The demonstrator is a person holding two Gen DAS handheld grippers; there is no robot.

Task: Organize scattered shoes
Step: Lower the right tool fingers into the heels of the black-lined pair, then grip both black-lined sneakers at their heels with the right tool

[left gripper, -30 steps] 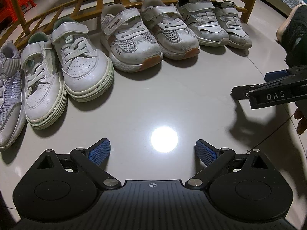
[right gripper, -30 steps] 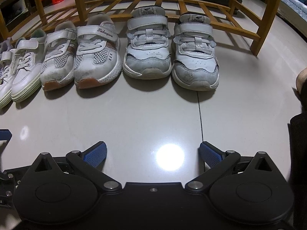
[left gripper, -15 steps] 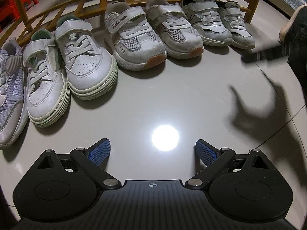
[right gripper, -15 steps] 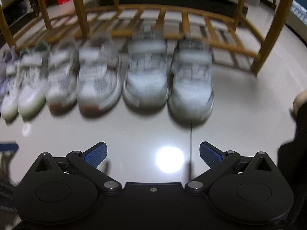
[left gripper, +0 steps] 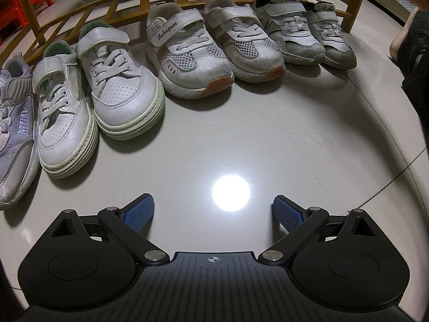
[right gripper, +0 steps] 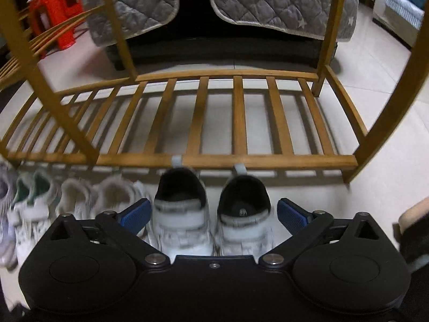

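My left gripper [left gripper: 213, 209] hangs over the glossy tiled floor [left gripper: 241, 139], its blue-padded fingers spread wide and holding nothing. Ahead, white children's sneakers stand in a row with heels toward the wooden shoe rack [left gripper: 112, 2]: a mesh sneaker [left gripper: 13, 136] cut off at the left edge, a green-trimmed pair [left gripper: 88, 94], a pair marked "Babuqiwa" [left gripper: 211, 53], and a grey-scuffed velcro pair [left gripper: 303, 35] farthest right. A blurred dark shape in the top right corner is too smeared for me to identify. My right gripper [right gripper: 211, 213] is poised above that velcro pair [right gripper: 211, 214], its jaws likewise wide apart, one pad either side of the two shoes; whether the pads touch them I cannot tell. The toes are hidden beneath the gripper body, and the other sneakers at left are motion-blurred. The rack's bottom slats [right gripper: 238, 118] sit bare.
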